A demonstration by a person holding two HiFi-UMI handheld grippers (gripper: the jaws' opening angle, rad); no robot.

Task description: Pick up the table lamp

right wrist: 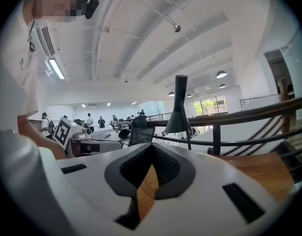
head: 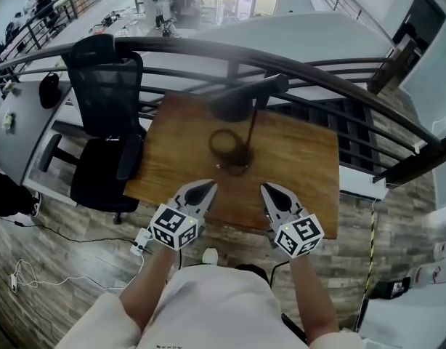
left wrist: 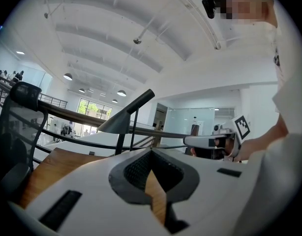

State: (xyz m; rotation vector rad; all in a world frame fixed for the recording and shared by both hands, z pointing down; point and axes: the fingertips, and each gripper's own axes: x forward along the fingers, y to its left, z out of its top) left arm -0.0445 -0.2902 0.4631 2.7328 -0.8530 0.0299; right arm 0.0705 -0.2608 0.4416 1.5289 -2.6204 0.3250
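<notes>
Bearing markers (head: 172, 229), left tool (head: 208, 187), right tool (head: 269, 190) face lamp (head: 241, 102).

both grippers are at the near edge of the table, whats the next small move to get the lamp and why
Probably open the right gripper before reaching in. It and the left gripper are both shut and empty, short of the lamp, which stands untouched in the middle of the table. Its thin stem looks slightly nearer the right gripper, and shut jaws cannot go around it.
</notes>
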